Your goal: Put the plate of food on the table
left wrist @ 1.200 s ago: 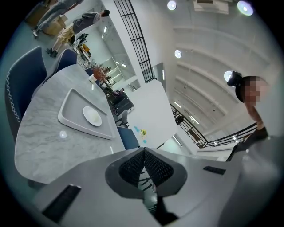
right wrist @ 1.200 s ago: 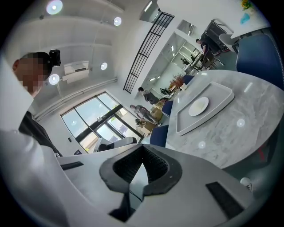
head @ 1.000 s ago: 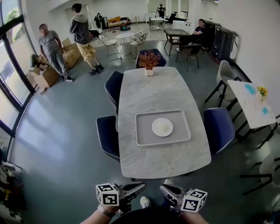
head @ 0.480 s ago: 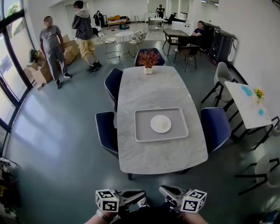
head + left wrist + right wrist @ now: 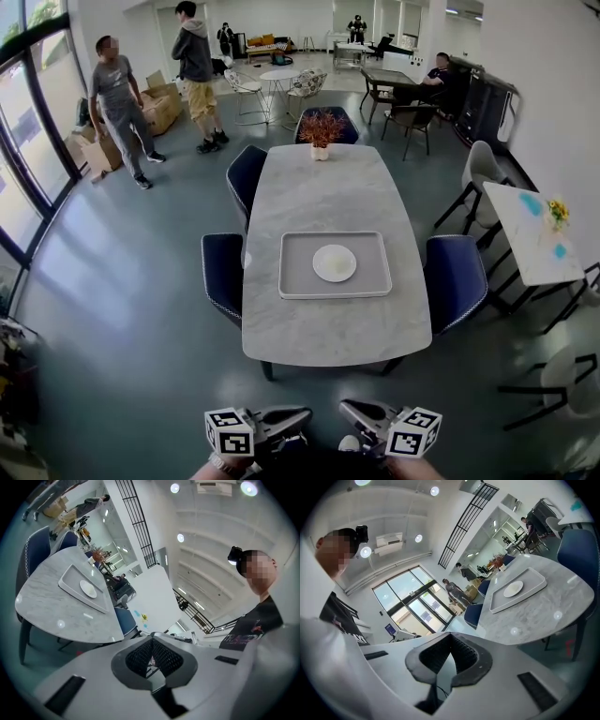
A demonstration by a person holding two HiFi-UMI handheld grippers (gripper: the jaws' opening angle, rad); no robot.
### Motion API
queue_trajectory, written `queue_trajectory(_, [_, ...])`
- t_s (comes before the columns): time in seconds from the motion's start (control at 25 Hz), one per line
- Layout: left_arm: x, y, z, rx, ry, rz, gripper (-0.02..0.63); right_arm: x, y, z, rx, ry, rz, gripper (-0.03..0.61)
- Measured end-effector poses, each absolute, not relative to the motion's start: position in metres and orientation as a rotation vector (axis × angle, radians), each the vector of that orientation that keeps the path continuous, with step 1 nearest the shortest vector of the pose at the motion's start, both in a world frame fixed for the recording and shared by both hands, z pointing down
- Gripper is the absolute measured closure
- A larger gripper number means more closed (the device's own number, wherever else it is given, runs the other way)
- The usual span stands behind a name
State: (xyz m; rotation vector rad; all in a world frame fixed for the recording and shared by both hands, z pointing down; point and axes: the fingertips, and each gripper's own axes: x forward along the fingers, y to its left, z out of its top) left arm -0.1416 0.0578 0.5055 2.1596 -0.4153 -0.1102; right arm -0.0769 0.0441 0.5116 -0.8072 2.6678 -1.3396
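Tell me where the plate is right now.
In the head view, the plate lies in the middle of the grey tray on the near half of the marble table, far from the potted plant at the far end.

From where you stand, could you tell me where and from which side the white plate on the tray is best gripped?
Probably its near rim, approached from the near end of the table. The plate lies flat in the middle of the tray, whose raised wall blocks a level approach, so slant down and pinch the lip.
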Motion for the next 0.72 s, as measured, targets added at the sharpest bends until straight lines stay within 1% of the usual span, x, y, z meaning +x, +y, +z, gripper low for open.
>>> queue_trajectory(0.36, [-0.077,0.104,0.509,2.149,-0.457,-0.084,0.606,-0.019,0.087,0.516,-0.722,2.659,-1.371,0.568])
queue_trajectory(0.72, [-0.039,0.146,0.514,2.144,-0.532,-0.114,0.606,0.018,0.125,0.521,-0.630,2.683,-1.399,0.568])
